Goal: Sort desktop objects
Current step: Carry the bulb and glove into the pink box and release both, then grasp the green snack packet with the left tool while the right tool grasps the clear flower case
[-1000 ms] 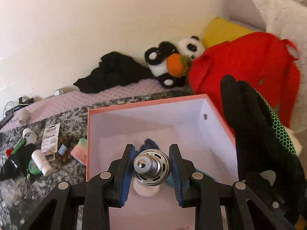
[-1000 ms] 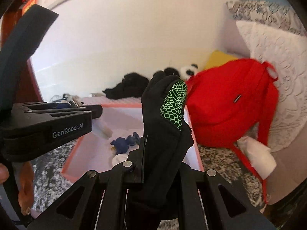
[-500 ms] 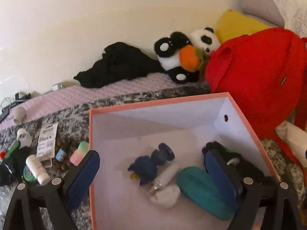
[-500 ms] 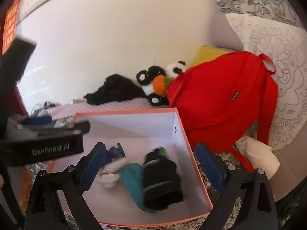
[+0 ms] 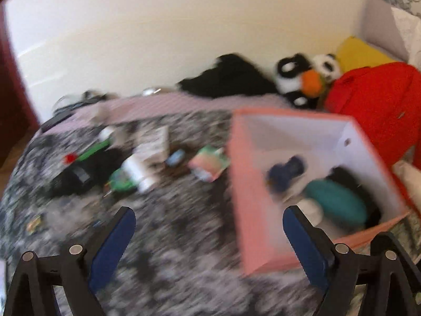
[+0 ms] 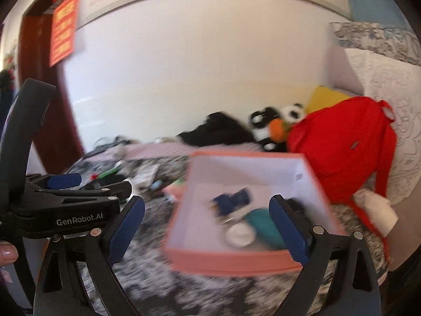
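Both grippers hang empty with fingers spread wide — the left gripper [image 5: 209, 239] over patterned cloth, the right gripper [image 6: 208, 226] before the pink box [image 6: 236, 259]. Inside lie a teal case [image 5: 339, 204] and blue toy [image 5: 285, 172]; loose clutter [image 5: 142, 163] waits left — a red backpack [image 6: 342, 155] beyond.

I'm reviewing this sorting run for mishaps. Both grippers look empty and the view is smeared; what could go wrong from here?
1. The left hand-held gripper is open, its right finger overlapping the pink box wall in the blurred view; it might clip that wall.
2. The white tube, green item and pastel packet lie crowded, so grabbing one may drag neighbours.
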Motion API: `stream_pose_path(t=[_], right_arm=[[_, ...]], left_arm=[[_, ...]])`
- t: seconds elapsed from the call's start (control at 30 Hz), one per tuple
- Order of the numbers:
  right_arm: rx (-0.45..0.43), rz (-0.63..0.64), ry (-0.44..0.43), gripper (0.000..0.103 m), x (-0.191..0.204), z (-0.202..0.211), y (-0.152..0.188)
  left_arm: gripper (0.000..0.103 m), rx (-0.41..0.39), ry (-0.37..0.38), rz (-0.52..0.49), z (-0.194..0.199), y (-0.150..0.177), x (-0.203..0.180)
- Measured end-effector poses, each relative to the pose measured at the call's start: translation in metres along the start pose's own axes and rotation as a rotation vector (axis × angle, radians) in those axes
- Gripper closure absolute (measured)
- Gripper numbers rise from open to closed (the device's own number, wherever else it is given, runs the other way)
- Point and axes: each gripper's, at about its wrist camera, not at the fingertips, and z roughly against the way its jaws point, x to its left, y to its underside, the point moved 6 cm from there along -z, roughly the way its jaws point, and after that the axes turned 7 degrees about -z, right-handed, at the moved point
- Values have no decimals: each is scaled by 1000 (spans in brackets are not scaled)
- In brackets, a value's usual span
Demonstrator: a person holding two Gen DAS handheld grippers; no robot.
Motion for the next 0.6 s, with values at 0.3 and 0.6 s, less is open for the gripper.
stream_pose_path(t=[0.3,0.6], right_arm=[[120,137,-144,5,136,-30,62],[207,239,-214,5,226,-85,105]], left_arm=[[9,84,-127,179,-2,77,137],[9,147,-216,330,-43,113,246]])
